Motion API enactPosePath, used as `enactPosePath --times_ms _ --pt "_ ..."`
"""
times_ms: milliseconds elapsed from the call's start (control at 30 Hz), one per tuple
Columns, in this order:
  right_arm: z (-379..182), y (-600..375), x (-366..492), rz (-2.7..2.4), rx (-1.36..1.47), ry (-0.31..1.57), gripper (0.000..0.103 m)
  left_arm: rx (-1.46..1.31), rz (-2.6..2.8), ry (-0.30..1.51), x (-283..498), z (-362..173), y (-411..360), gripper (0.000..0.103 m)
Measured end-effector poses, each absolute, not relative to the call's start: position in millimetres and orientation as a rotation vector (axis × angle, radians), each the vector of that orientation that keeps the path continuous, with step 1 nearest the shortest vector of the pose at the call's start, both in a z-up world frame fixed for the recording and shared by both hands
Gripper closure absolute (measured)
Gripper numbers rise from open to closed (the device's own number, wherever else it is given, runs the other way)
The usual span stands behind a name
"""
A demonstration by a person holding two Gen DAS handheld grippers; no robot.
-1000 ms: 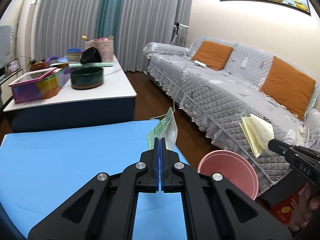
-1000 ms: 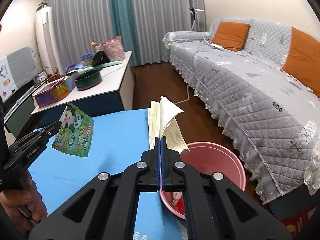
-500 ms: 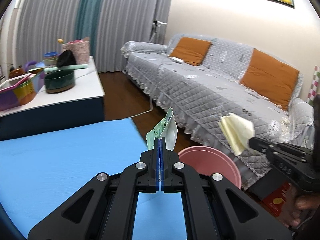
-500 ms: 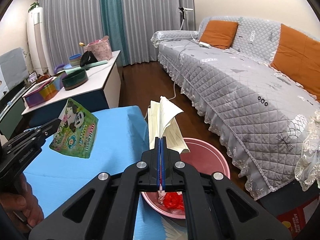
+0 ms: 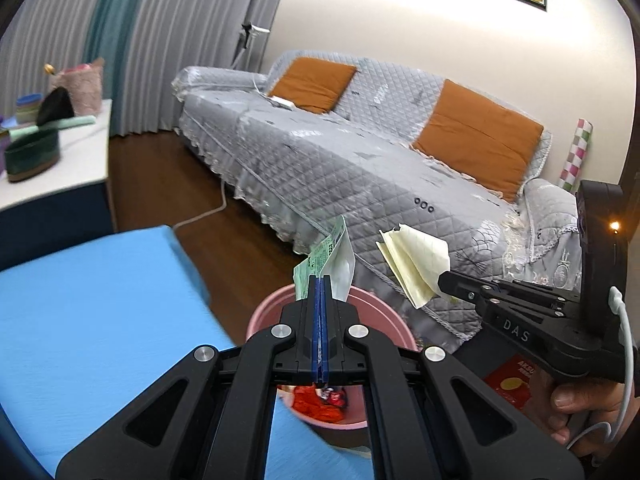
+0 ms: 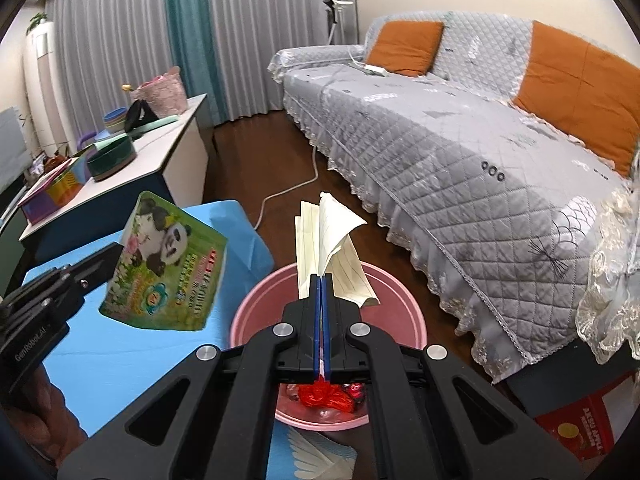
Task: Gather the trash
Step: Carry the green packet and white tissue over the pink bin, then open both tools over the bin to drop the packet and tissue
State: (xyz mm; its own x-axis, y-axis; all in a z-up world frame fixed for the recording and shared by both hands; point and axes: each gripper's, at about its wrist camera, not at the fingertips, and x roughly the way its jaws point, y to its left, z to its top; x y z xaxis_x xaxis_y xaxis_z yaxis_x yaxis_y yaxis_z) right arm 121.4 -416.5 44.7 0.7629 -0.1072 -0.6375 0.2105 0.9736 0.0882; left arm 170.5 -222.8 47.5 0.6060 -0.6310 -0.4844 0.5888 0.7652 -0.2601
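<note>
My left gripper (image 5: 319, 280) is shut on a green snack packet (image 5: 329, 258) with a panda print (image 6: 168, 268), held above the near rim of a pink bin (image 5: 384, 320). My right gripper (image 6: 321, 278) is shut on a folded pale yellow lined paper (image 6: 332, 240), also over the pink bin (image 6: 380, 300). The same paper (image 5: 416, 260) shows in the left wrist view at the tip of the right gripper (image 5: 442, 282). Red wrappers (image 6: 326, 396) lie in the bin's bottom. The left gripper (image 6: 116, 256) enters the right wrist view from the left.
A blue-covered table (image 5: 88, 300) lies left of the bin. A grey quilted sofa (image 6: 460, 152) with orange cushions runs along the right. A white side table (image 6: 168, 148) with bowls stands behind. A red box (image 6: 580, 432) sits on the floor, and white paper (image 6: 320, 456) lies below the bin.
Both grippers have swung right and dipped, so the pink bin now sits under both held items. The left gripper turned from the blue table toward the sofa. Both grips are unchanged.
</note>
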Motion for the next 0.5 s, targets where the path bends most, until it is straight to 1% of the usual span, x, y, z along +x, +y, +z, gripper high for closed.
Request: enactPosePath --times_ms 367,400,467,500 --pt "22.4 -436.1 125.6 -0.172 0.172 0.728 0.102 -0.072 -0.736 0.679 189.2 17.3 -256.9 0.102" --pt "20.5 -436.3 126.9 -0.166 0.171 0.733 0.099 -0.071 -0.735 0.694 191.1 13.8 -258.5 0.099" --pt "16.1 -435.5 130.3 -0.149 0.165 0.757 0.098 -0.071 -0.725 0.706 194.1 9.6 -259.1 0.091" --pt "14.0 -436.3 131.5 -0.153 0.16 0.766 0.089 -0.074 -0.717 0.707 194.5 8.7 -256.7 0.084"
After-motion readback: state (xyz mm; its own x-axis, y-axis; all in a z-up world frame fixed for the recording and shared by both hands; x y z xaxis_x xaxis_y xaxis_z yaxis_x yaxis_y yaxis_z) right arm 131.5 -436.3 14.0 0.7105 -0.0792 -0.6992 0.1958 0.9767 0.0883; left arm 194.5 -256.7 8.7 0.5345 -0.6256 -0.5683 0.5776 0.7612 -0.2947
